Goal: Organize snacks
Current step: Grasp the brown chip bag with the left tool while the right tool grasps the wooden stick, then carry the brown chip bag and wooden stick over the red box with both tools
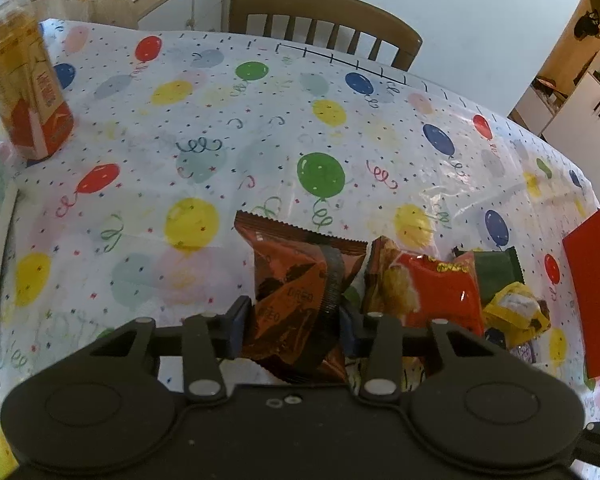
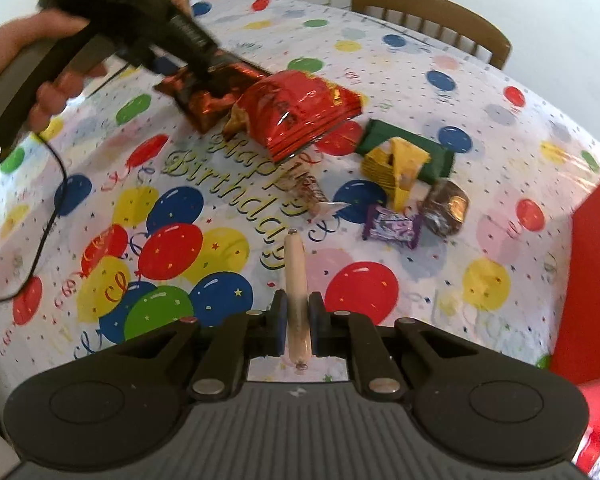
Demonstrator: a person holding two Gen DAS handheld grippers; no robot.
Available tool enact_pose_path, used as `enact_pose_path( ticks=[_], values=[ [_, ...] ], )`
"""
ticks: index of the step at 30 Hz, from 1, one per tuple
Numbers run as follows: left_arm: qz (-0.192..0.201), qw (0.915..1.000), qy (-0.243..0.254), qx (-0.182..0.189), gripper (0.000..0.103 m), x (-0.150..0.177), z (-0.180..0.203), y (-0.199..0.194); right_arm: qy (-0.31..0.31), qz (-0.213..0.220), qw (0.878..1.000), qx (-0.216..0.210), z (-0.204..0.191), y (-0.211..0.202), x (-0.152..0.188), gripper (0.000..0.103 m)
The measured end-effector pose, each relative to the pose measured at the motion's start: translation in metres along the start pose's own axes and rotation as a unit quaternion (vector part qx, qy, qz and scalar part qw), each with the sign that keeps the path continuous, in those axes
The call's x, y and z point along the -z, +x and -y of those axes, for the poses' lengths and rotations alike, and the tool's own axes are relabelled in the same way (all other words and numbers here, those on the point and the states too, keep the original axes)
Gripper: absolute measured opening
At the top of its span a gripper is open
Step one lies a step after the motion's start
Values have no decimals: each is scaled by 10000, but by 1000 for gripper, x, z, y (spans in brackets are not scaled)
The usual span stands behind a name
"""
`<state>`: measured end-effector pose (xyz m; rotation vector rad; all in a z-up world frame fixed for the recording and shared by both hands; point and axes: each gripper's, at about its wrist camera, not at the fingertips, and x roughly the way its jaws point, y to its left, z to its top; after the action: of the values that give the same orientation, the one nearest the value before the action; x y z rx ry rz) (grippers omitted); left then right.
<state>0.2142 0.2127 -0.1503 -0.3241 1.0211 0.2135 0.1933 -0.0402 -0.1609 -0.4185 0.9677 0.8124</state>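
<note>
My left gripper (image 1: pixel 294 316) is shut on a brown-orange Oreo packet (image 1: pixel 296 292) and holds it over the table; the right wrist view shows that gripper (image 2: pixel 216 88) and packet (image 2: pixel 204 100) at the upper left. My right gripper (image 2: pixel 298 326) is shut on a thin pink sausage stick (image 2: pixel 296 288) that points forward. A red chip bag (image 2: pixel 300 112) (image 1: pixel 432 288), a green packet (image 2: pixel 440 156) (image 1: pixel 496 276), a yellow wrapper (image 2: pixel 396 168) (image 1: pixel 516 312), a purple candy (image 2: pixel 392 226) and a brown round snack (image 2: pixel 446 206) lie in a loose group.
The table wears a balloon-print cloth (image 1: pixel 204 128). A tall orange snack canister (image 1: pixel 24 92) stands at the far left. A red box (image 1: pixel 596 288) (image 2: pixel 588 280) sits at the right edge. A wooden chair (image 1: pixel 324 20) stands behind the table. A cable (image 2: pixel 48 216) trails at the left.
</note>
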Motion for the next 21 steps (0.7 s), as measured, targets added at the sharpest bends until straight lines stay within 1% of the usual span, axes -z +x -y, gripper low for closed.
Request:
enact_pose_path(
  ticks=[4,11,14,17,21],
  values=[
    [28,9999,-100,-26,41,5,-5,-13,186,200,9996,39,5,-17,3,11],
    [316,9994,-147,10,41,10,-5,-47,533,541,9970,120,20,-52,4,11],
    [507,9986,-154,-72,41,12,1,-63,700,700,9949,182,27,-68,3,11],
    [664,9977,-153,-7,41,13,9,-79,865,895,9920,229,35,-87,4,11],
    [824,9965,-44,155,41,14,30,-99,1013,1140,9877,355,48,-110,6,11]
  ],
)
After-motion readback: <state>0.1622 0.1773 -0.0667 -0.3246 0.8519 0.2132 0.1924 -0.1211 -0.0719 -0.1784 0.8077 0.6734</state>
